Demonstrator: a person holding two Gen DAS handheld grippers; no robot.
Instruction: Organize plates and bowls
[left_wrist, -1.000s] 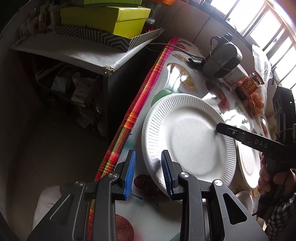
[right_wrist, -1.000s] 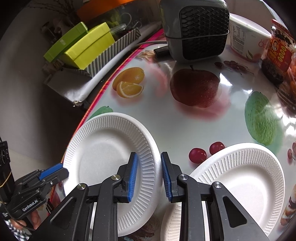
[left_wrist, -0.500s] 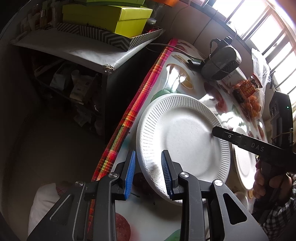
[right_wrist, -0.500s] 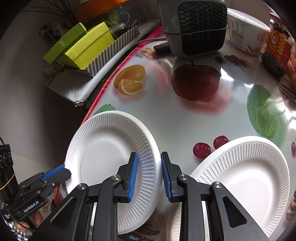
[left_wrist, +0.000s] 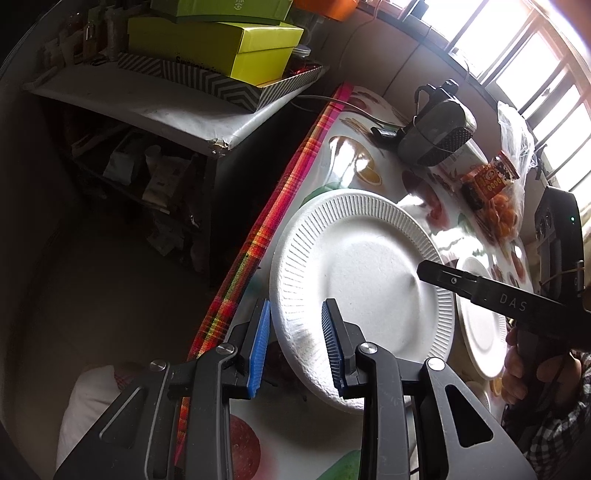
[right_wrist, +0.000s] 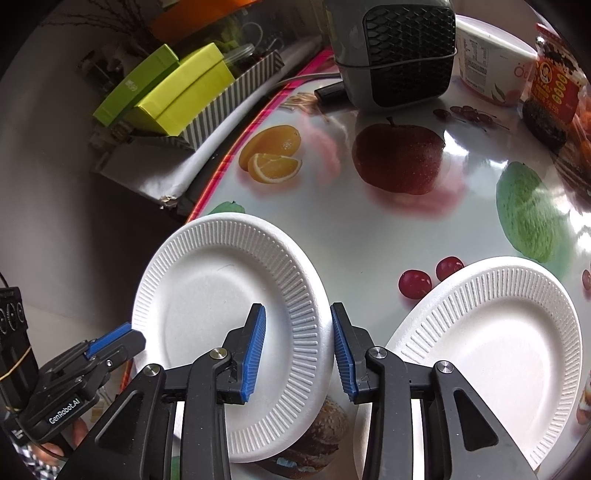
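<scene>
A white paper plate (left_wrist: 365, 273) lies near the table's left edge; it also shows in the right wrist view (right_wrist: 221, 295). My left gripper (left_wrist: 295, 343) is open, its jaws straddling the plate's near rim, and it shows at the lower left in the right wrist view (right_wrist: 110, 343). My right gripper (right_wrist: 297, 347) is open, its jaws on either side of the same plate's right rim. A second white paper plate (right_wrist: 491, 350) lies to the right, also in the left wrist view (left_wrist: 480, 332).
A grey heater (right_wrist: 399, 51) stands at the back of the fruit-print table (right_wrist: 369, 229), with a white tub (right_wrist: 487, 62) and a red-labelled jar (right_wrist: 550, 96) beside it. A shelf with yellow-green boxes (left_wrist: 229, 48) stands left of the table's plaid edge (left_wrist: 266, 229).
My right gripper's jaws have opened wider around the plate's rim. The left gripper has moved in closer to the plate's near rim.
</scene>
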